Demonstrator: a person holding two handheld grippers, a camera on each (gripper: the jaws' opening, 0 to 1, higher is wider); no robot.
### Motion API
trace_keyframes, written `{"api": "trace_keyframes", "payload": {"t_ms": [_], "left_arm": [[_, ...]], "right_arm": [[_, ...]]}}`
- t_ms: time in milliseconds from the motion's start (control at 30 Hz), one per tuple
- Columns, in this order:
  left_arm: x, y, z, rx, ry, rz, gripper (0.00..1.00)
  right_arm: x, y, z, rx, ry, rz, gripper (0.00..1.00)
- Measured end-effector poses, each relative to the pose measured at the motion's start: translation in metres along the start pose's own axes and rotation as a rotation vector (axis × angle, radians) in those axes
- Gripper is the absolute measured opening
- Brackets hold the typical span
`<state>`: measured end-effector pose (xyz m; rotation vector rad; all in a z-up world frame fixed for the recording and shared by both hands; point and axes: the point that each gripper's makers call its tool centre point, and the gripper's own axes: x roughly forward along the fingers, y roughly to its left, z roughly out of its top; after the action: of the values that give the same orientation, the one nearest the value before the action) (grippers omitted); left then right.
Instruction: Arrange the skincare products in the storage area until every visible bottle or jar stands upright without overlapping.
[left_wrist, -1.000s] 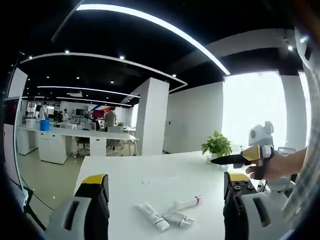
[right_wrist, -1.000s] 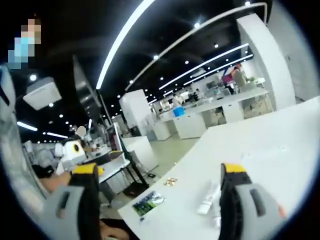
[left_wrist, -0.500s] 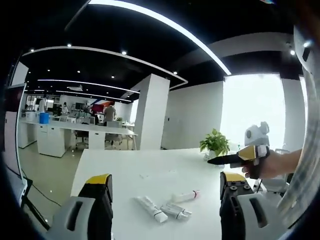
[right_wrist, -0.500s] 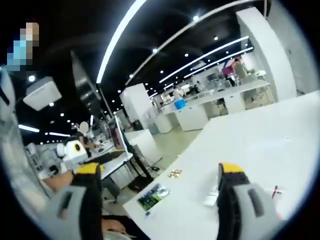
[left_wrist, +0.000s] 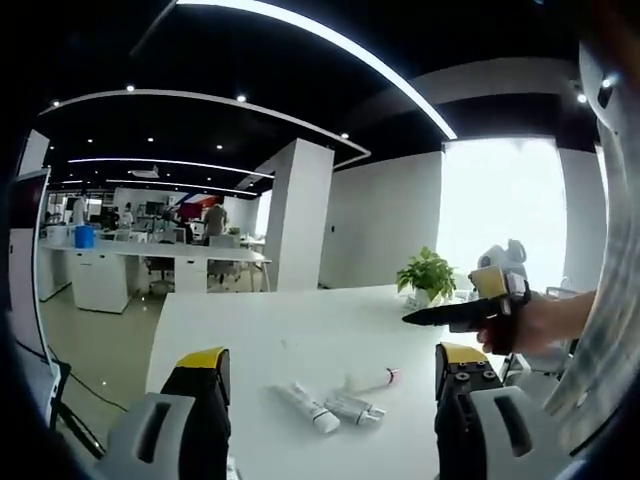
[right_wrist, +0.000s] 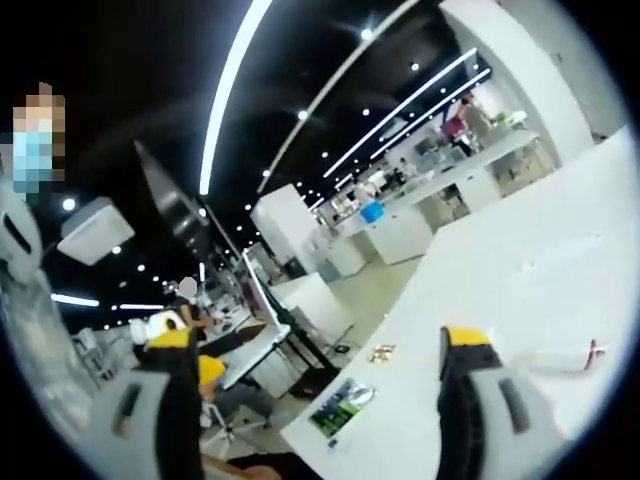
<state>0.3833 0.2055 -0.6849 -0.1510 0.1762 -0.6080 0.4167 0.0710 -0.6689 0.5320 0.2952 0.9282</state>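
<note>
both tongs are spread wide with nothing held between their jaws. left tongs (left_wrist: 325, 415), grey with yellow-capped black tips, hang above the near part of a large white bench (left_wrist: 240, 335). between and just beyond the tips, three small white skincare tubes lie on their sides on the bench top: a longer white tube with a darker cap end (left_wrist: 308, 408), a short stubby white tube (left_wrist: 354, 410) just beside it and apparently touching it, and a slim white tube with a red tip (left_wrist: 372, 380) a little farther back, apart from the other two. none of them stands upright.

coming in from the right of the left gripper view, the right tongs (left_wrist: 447, 314) show as a long dark jaw under a yellow block, gripped by a person's hand (left_wrist: 540, 322), held above the bench well clear of the tubes. behind them a leafy green potted plant (left_wrist: 427, 275) sits at the far edge of the bench, near a bright window wall. a white square pillar (left_wrist: 297, 214) rises beyond the bench.

seen from their own camera, the right tongs (right_wrist: 325, 400) are tipped over the bench's corner. just right of the right-hand tip lies the slim red-tipped tube (right_wrist: 565, 357). near the bench edge rest a small green-printed card (right_wrist: 343, 406) and a tiny gold-coloured object (right_wrist: 381, 353), too small to identify.
</note>
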Motion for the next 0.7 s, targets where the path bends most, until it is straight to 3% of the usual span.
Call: {"api": "trace_keyframes", "payload": {"t_ms": [500,700], "left_arm": [[-0.016,0.007,-0.015,-0.022,0.034,0.035,0.85],[-0.019,0.012,-0.017,-0.050,0.008,0.067,0.84]], "right_arm": [[0.018,0.012,-0.022,0.016,0.079,0.042,0.99],[0.019,0.016,-0.031,0.027,0.127,0.042,0.99]]}}
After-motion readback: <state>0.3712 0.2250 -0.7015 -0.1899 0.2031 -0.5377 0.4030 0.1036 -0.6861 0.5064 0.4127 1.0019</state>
